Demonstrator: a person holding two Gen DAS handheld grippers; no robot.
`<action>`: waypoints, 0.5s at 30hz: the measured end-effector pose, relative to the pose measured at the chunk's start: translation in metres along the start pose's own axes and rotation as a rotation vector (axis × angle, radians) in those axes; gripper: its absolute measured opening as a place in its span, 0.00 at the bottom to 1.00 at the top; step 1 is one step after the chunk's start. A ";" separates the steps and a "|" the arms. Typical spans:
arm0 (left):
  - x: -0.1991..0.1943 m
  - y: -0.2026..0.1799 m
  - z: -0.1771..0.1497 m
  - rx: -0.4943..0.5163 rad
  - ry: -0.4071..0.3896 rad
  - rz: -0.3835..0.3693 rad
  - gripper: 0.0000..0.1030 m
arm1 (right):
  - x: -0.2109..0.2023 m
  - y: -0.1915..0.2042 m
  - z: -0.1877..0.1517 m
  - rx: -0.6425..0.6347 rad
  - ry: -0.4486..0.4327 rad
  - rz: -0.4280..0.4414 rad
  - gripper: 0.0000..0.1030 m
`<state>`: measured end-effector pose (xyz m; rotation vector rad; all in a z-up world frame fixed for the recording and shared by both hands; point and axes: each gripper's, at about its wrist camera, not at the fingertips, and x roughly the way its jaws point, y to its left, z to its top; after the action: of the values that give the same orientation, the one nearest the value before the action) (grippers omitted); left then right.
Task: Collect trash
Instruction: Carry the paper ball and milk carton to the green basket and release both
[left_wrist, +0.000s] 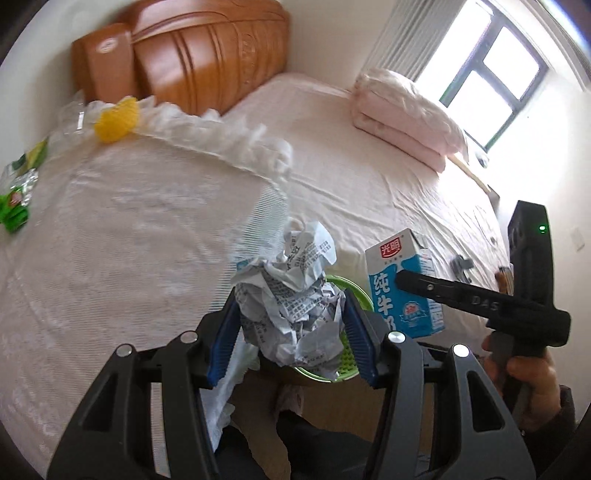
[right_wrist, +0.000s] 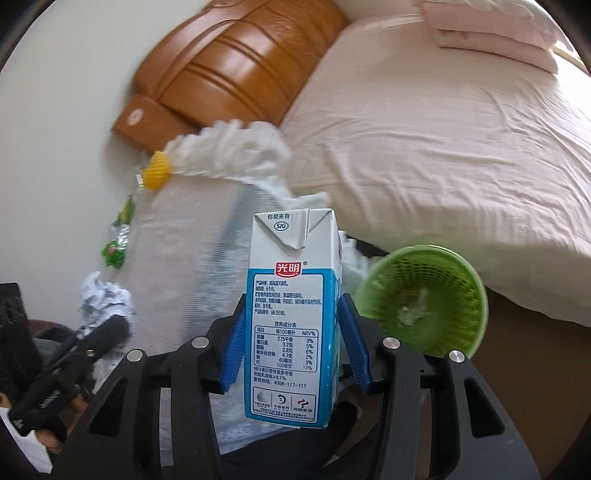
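My left gripper (left_wrist: 291, 306) is shut on a crumpled ball of printed paper (left_wrist: 295, 295), held over the green mesh basket (left_wrist: 356, 291) that shows just behind and below it. My right gripper (right_wrist: 293, 301) is shut on an upright blue and white milk carton (right_wrist: 291, 314), its blue pads pressed on both sides. The basket (right_wrist: 439, 266) stands on the floor right of the carton, beside the bed, with a small pale scrap inside. In the left wrist view the carton (left_wrist: 402, 284) hangs just right of the paper ball.
A yellow mesh ball (left_wrist: 116, 120), clear plastic and a green wrapper (left_wrist: 14, 206) lie at the far left of the white frilled bed cover (left_wrist: 147, 221). Behind are a wooden headboard (left_wrist: 207, 51), a folded pink quilt (left_wrist: 402, 114) and a window. A hand (left_wrist: 524, 376) grips the right tool.
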<state>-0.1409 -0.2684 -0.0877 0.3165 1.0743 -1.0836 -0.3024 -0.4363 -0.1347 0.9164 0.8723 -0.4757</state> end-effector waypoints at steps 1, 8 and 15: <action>0.001 -0.004 0.001 0.006 0.003 0.000 0.51 | 0.001 -0.006 0.000 0.007 0.001 -0.005 0.47; 0.007 -0.023 0.005 0.026 0.008 0.013 0.51 | 0.014 -0.038 -0.003 0.010 0.024 -0.061 0.47; 0.017 -0.034 0.005 0.031 0.035 0.025 0.51 | 0.050 -0.061 -0.009 -0.020 0.068 -0.175 0.51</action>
<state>-0.1655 -0.2974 -0.0904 0.3742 1.0828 -1.0770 -0.3193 -0.4623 -0.2073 0.8461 1.0225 -0.5881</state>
